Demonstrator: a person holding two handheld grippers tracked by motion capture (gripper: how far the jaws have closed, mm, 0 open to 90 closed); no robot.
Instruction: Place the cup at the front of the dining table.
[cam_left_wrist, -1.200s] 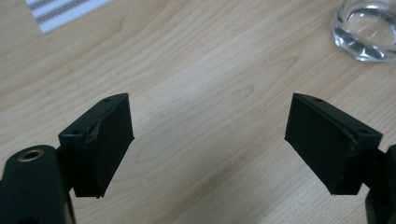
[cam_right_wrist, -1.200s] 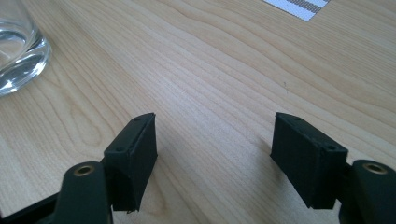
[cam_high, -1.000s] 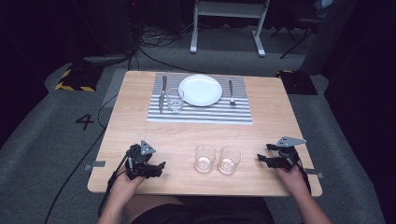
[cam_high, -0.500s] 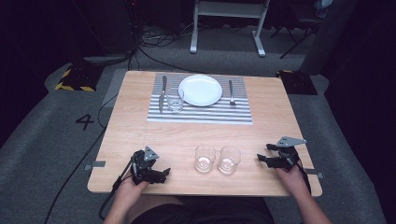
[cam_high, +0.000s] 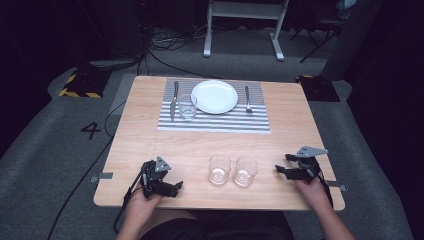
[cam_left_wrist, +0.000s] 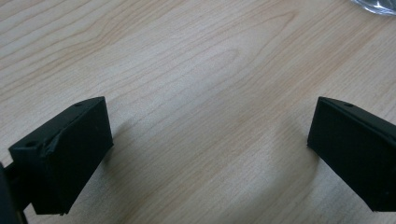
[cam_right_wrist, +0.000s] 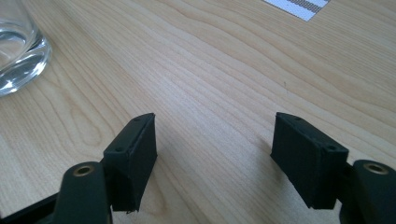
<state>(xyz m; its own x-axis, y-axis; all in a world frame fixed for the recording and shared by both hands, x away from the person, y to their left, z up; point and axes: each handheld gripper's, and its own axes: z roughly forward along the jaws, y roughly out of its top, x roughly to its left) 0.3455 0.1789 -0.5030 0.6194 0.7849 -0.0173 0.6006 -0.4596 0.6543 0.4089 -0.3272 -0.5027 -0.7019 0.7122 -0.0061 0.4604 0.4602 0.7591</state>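
Glasses (cam_high: 232, 171) stand on wooden table (cam_high: 150, 145); both hand-held grippers gape, empty.

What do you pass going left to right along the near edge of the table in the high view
left gripper → first empty glass → second empty glass → right gripper

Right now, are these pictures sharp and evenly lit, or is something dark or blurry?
High view: the table is brightly lit, the room around it nearly black. Left gripper view: wood grain crisp, soft shadows beside the jaws. Right gripper view: the near jaws look sharp; the glass at the edge shows bright glints.
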